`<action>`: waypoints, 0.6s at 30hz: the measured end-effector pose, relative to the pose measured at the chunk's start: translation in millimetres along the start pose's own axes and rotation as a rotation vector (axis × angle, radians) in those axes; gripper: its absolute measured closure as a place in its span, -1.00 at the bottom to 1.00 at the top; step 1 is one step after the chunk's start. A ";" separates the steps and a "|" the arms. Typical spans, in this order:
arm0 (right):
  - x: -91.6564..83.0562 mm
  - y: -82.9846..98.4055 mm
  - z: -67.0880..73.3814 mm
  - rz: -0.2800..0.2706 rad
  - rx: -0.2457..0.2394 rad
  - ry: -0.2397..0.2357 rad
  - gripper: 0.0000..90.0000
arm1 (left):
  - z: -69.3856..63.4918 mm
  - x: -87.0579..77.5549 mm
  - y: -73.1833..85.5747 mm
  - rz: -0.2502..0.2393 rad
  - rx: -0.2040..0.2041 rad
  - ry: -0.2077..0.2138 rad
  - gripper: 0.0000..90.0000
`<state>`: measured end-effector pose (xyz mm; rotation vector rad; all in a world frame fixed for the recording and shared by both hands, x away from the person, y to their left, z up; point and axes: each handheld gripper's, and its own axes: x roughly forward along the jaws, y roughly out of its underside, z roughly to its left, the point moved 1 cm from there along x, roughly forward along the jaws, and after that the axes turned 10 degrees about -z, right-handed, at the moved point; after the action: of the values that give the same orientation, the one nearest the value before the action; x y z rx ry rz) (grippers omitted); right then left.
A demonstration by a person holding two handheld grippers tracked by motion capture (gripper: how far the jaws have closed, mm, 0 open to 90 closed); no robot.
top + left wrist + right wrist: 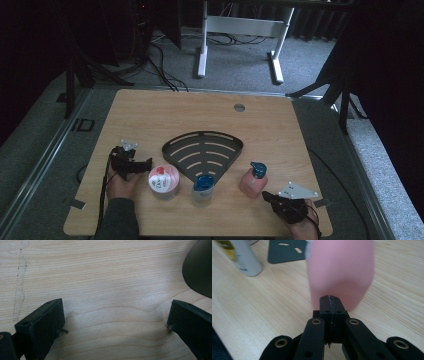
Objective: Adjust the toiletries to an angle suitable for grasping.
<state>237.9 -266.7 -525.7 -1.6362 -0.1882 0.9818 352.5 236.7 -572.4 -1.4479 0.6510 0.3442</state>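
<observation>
2 grippers at work: our right gripper [329,300], jaws pressed together and empty, noses toward the pink bottle [340,272], likely to push it; left gripper [134,165] wide beside the jar [164,181].

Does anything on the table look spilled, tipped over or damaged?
Nothing stands out. The pink pump bottle, the blue-capped bottle and the red-lidded jar all stand upright beside the black slotted rack, with no spill visible.

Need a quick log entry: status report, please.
Left gripper open, empty, beside pink-lidded jar. Right gripper shut, nosing up to pink pump bottle. Nothing between them.
</observation>
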 end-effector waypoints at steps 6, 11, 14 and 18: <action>2.0 -2.1 6.4 -0.007 -0.009 -0.037 1.00 | -0.1 0.0 0.0 0.000 0.000 0.001 -0.97; 3.7 -3.3 11.1 -0.008 -0.023 -0.061 0.99 | -0.2 0.0 0.0 0.000 0.001 0.001 -0.97; 7.2 -4.2 11.6 -0.010 -0.032 -0.066 1.00 | -0.2 0.0 0.0 0.000 0.001 0.002 -0.97; 8.8 -5.5 9.9 -0.007 -0.042 -0.065 1.00 | -0.3 0.0 0.0 -0.001 0.001 0.002 -0.97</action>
<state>238.9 -252.4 -525.1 -1.6416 -0.2600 1.0321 352.4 236.5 -572.4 -1.4474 0.6525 0.3418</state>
